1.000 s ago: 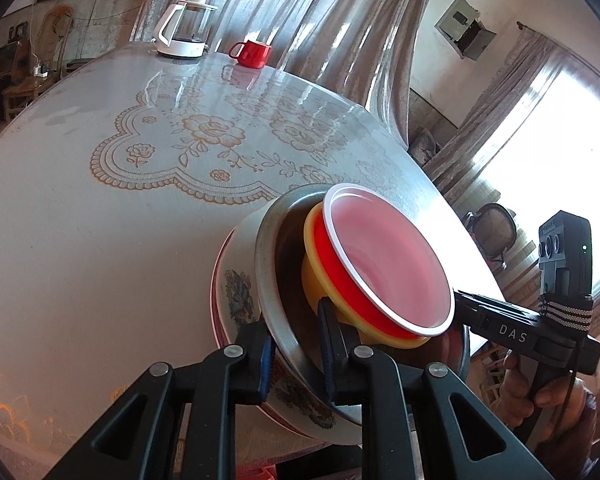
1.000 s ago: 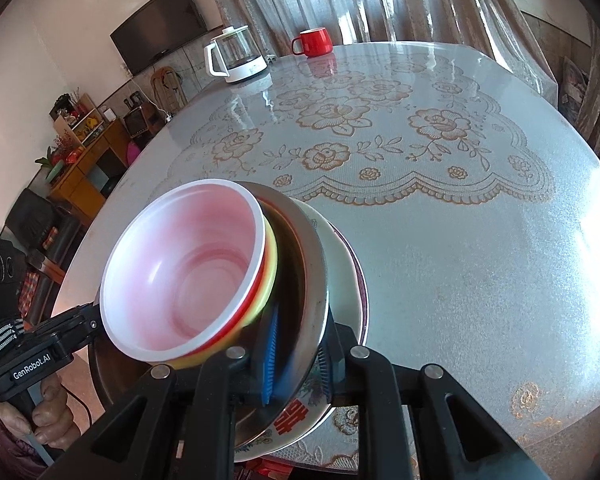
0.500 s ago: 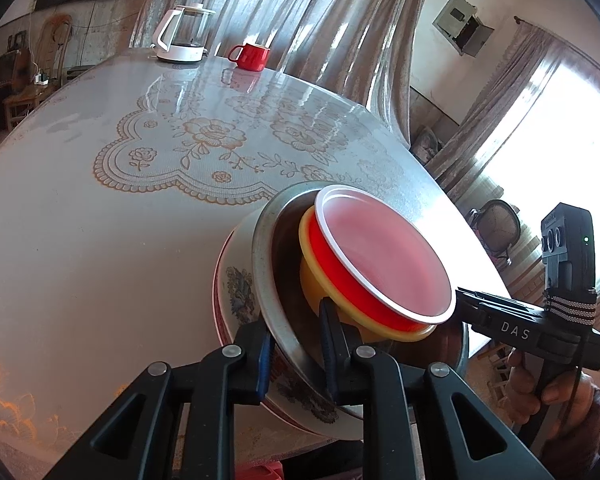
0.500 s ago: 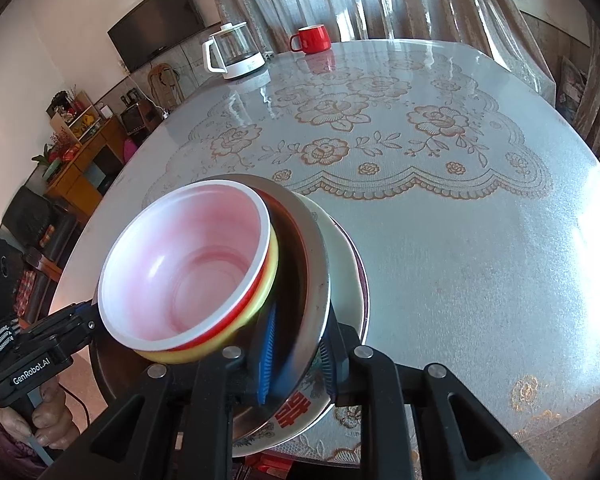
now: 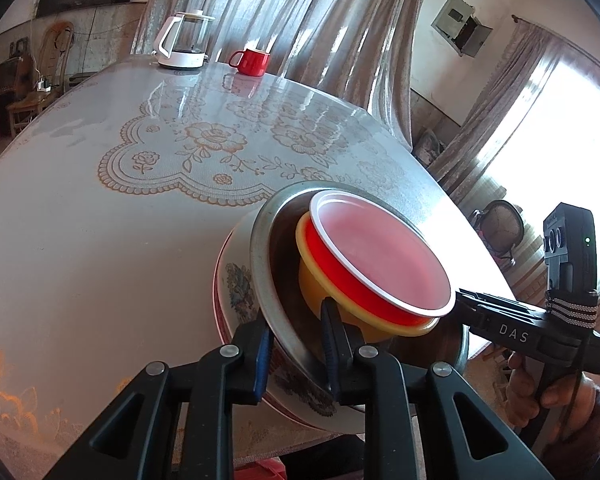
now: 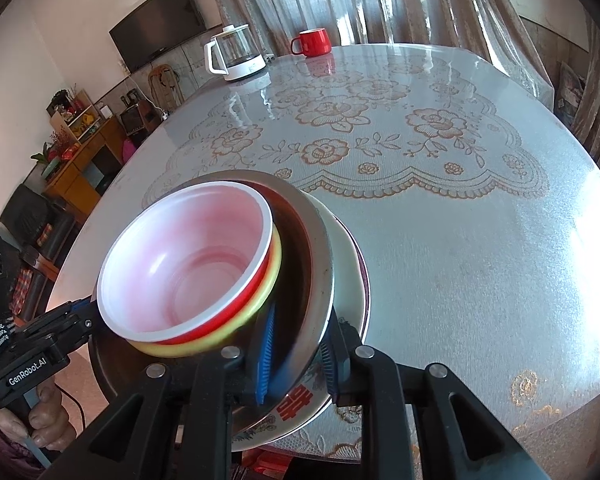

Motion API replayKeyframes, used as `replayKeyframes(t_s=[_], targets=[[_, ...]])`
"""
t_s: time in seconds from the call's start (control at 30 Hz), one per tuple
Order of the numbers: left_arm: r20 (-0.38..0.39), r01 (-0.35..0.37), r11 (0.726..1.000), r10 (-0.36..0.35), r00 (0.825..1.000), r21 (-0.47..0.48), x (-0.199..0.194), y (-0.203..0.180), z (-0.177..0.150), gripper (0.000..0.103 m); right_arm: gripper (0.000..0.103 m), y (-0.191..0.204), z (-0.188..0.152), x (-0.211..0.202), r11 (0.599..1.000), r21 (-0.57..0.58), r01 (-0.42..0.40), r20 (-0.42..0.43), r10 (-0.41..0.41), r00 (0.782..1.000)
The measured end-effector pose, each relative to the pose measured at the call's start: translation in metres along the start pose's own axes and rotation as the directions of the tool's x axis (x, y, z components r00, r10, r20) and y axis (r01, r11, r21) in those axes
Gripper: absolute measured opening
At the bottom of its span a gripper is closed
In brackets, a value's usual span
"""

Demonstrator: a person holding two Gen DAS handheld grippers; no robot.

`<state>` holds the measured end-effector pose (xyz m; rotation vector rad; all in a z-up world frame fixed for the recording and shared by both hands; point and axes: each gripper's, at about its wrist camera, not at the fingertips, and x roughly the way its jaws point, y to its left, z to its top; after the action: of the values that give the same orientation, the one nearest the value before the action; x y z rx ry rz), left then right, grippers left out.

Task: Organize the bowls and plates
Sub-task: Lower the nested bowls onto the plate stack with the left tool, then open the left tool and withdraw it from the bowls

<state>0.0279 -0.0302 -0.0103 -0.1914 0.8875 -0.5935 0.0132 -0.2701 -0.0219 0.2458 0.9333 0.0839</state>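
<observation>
A stack is held tilted over the near table edge: a red bowl (image 5: 380, 256) with a white rim nests in a yellow bowl (image 5: 320, 284), inside a steel plate (image 5: 268, 280), on a floral porcelain plate (image 5: 236, 292). My left gripper (image 5: 296, 344) is shut on the rims of the two plates. My right gripper (image 6: 296, 352) is shut on the same two plates from the opposite side. The red bowl (image 6: 188, 264), yellow bowl (image 6: 268, 284), steel plate (image 6: 316, 264) and porcelain plate (image 6: 348, 264) also show in the right wrist view.
The round table (image 6: 460, 248) has a lace-pattern cloth under clear cover. A glass kettle (image 6: 236, 56) and a red mug (image 6: 312, 42) stand at its far edge. A TV and shelves are at the left, curtains behind.
The held stack has shifted slightly forward over the table; both grips are unchanged.
</observation>
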Motion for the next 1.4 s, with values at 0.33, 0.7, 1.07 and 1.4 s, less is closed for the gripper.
replayKeyframes(t_s=[0.33,0.7,1.07,1.4], targets=[[0.022,-0.032,0.999,0.032,0.999,0.011,-0.005,-0.005,-0.004,0.024,0.025,0.005,-0.006,-0.001,1.000,0.002,0.024,0.010,-0.024,1.000],[0.061,-0.107,0.994,0.105,0.993,0.020,-0.011,-0.009,-0.009,0.031,0.032,0.012,-0.015,-0.006,1.000,-0.009,0.028,0.023,-0.028,0.999],[0.097,-0.152,0.988,0.151,0.984,0.008,-0.020,-0.009,-0.015,0.039,0.033,0.019,-0.024,-0.019,0.999,-0.017,0.028,0.049,-0.027,0.998],[0.159,-0.255,0.967,0.256,0.953,-0.025,-0.031,-0.010,-0.017,0.051,0.034,0.023,-0.033,-0.034,0.999,-0.014,0.047,0.080,-0.046,0.996]])
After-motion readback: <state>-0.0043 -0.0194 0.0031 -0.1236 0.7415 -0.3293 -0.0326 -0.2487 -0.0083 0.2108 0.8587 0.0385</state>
